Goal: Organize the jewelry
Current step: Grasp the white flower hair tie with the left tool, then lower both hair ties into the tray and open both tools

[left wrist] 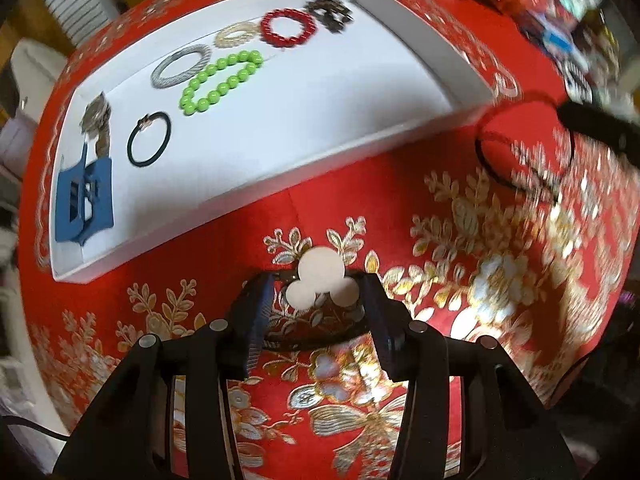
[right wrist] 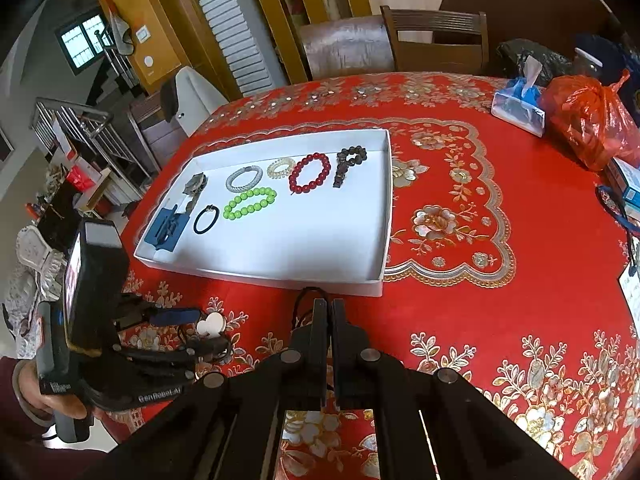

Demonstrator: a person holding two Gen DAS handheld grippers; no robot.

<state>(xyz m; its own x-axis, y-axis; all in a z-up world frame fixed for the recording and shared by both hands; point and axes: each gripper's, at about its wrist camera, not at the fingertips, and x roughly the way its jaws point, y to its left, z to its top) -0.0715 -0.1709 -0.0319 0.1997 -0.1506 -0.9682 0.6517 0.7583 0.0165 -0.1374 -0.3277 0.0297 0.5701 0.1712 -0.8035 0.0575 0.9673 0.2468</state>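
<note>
The worktop [right wrist: 460, 320] is lying under a red cloth embroidered with gold and silver flowers. On its far left part a shallow white tray [right wrist: 376, 280] is sitting, holding the sorted jewelry in two loose rows.

Along the tray's far row, from left to right, a watch [right wrist: 195, 184], a silver mesh bangle [right wrist: 244, 178], a pale coiled hair tie [right wrist: 281, 168], a red bead bracelet [right wrist: 310, 174] and a dark brown bead bracelet [right wrist: 349, 164] are lying apart from one another. In the near row a blue hair claw [right wrist: 166, 228] is resting in the left corner, then a thin black hair tie [right wrist: 207, 219], then a bright green bead bracelet [right wrist: 250, 202].

The left tongs [left wrist: 318, 300] are standing open near the tray's near wall, pointing steeply down, with a black cord necklace carrying a white three-lobed pendant [left wrist: 320, 284] lying on the cloth between the blue pads [left wrist: 256, 320]; the pads are not pressing it.

The right tongs [right wrist: 328, 312] are closed just near of the tray, and a thin black cord loop [right wrist: 304, 300] is showing at their tips; whether they are pinching it I cannot tell.
</note>
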